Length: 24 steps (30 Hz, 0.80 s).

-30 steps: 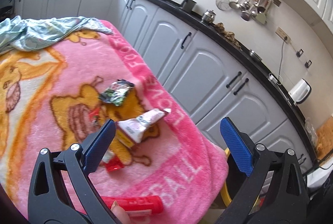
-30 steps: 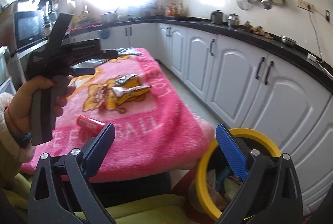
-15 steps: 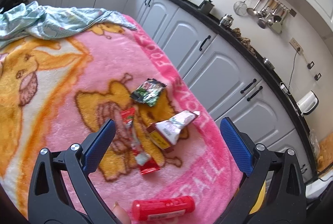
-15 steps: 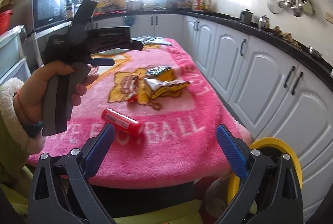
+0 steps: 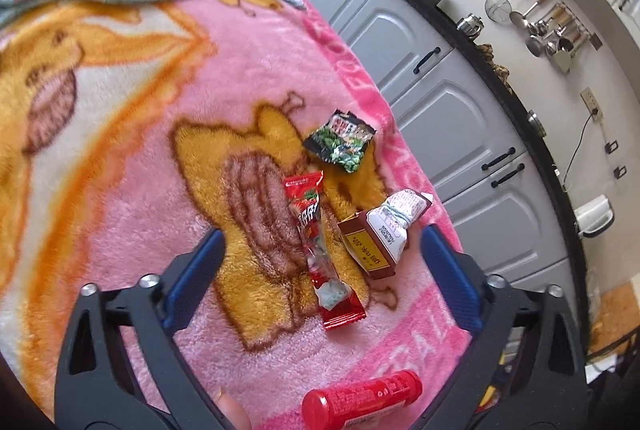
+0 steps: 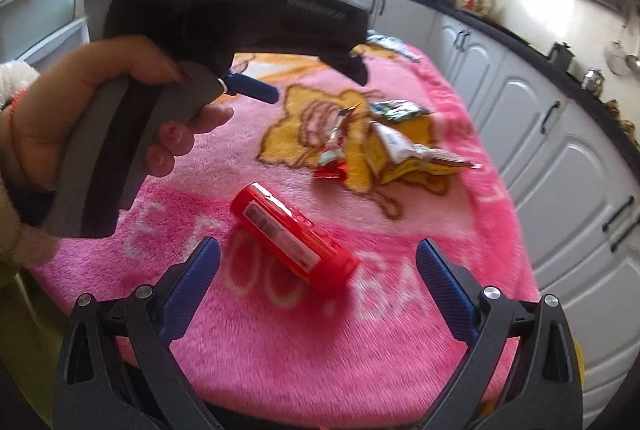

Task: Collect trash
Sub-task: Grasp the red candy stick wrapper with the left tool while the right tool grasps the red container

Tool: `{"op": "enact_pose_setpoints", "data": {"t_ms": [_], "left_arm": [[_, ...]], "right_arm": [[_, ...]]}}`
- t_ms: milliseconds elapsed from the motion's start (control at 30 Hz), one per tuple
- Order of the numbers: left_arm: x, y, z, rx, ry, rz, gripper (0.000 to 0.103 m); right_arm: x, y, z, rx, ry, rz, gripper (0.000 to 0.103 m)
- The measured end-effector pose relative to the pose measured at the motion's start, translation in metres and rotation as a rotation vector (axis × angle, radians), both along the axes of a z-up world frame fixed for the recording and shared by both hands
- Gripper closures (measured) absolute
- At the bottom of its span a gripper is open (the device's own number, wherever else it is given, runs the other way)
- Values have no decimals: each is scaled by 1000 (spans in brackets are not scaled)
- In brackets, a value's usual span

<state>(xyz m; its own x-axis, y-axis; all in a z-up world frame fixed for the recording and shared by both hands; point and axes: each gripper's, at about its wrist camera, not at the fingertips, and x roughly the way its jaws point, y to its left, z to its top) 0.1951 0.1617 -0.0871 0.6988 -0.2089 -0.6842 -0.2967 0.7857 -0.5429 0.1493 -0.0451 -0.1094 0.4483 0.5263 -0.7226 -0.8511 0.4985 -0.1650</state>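
- The red tube (image 6: 294,240) lies on its side on the pink blanket (image 6: 400,330) that covers the bench.
- It sits just in front of the right claw (image 6: 318,272), between the two blue pads, and they do not touch it.
- The tube's long way runs slanted, from far-left to near-right, so I think the claw must turn a bit to pinch it across the thin way.
- The right claw is wide apart and holds nothing.
- The left claw (image 5: 322,278) is wide apart too, and holds nothing.
- The left claw hangs over the red wrapper (image 5: 320,254), which lies past the tube, with the little box (image 5: 378,238) and the green packet (image 5: 342,142) just beyond it.
- The right claw looks nearer to the tube, and low down.
- The left hand (image 6: 92,118) grips its handle up high, above the tube.
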Motion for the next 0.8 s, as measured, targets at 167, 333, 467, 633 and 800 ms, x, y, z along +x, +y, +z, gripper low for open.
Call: {"op": "enact_pose_setpoints", "data": {"t_ms": [167, 333, 467, 633, 800], "left_arm": [[13, 2, -10, -62, 33, -20, 42], [25, 6, -21, -94, 73, -24, 56], [31, 8, -29, -104, 98, -18, 60], [34, 9, -33, -85, 103, -14, 68], [32, 11, -36, -56, 102, -4, 82]], "right_arm": [[16, 19, -14, -34, 46, 23, 8], [27, 27, -24, -31, 107, 33, 14], [30, 30, -33, -33, 163, 48, 26], [25, 29, -32, -29, 173, 67, 44], [17, 22, -29, -11, 196, 66, 65]]}}
